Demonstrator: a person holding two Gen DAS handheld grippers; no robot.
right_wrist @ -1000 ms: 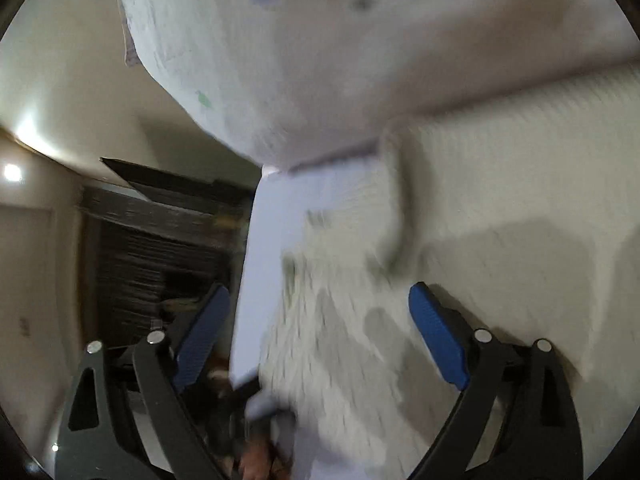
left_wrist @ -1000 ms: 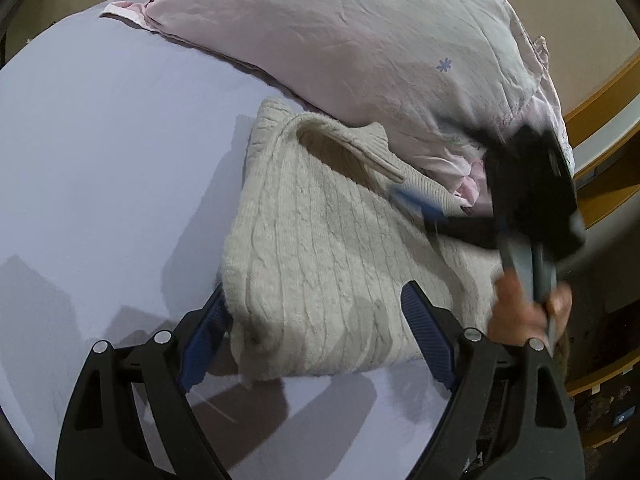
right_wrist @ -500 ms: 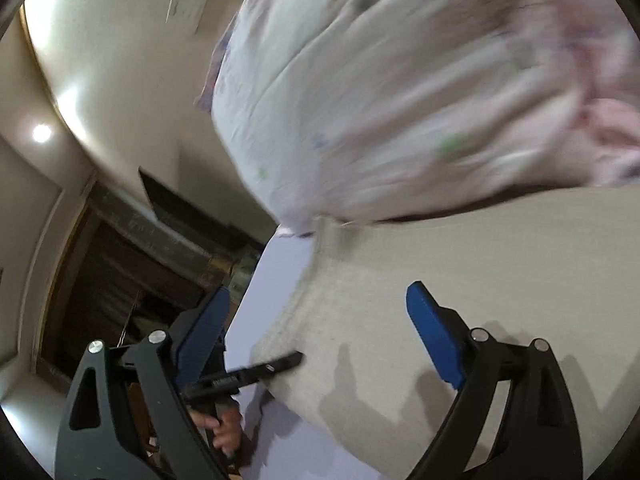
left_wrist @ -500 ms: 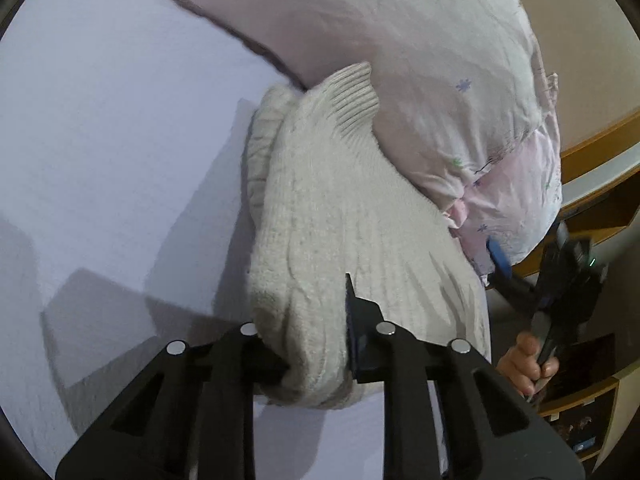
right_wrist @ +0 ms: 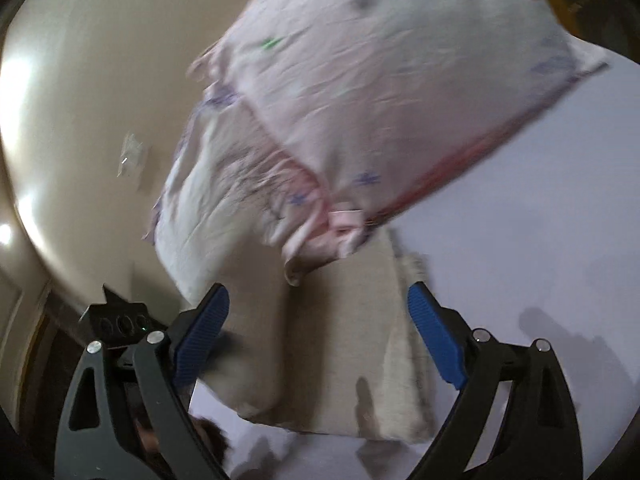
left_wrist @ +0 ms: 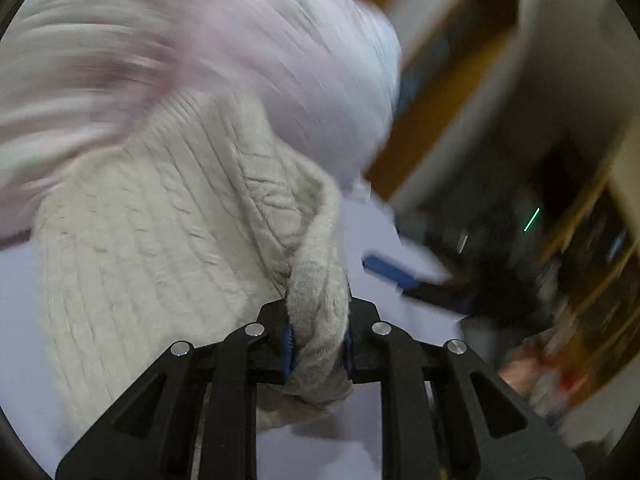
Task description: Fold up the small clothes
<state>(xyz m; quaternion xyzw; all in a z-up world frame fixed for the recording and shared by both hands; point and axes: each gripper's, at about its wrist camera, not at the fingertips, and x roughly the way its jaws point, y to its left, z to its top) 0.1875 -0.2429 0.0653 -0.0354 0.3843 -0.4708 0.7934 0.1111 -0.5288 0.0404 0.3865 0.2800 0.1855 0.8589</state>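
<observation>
A cream cable-knit sweater (left_wrist: 168,240) lies folded on a pale lavender sheet (left_wrist: 16,304). My left gripper (left_wrist: 318,344) is shut on the sweater's thick folded edge and holds it lifted. In the right wrist view the sweater (right_wrist: 340,344) lies flat below my right gripper (right_wrist: 316,336), which is open and empty above it. The right gripper also shows in the left wrist view (left_wrist: 400,276), off to the right, blurred.
A pink-white pillow with small flower prints (right_wrist: 380,92) lies against the sweater's far side; it also shows, blurred, in the left wrist view (left_wrist: 200,60). Wooden furniture (left_wrist: 460,112) stands beyond the bed's right edge. A beige wall (right_wrist: 92,120) is behind the pillow.
My left gripper shut on the sweater's edge and has lifted and swung it to the right. My right gripper stayed open and drew back from the sweater.
</observation>
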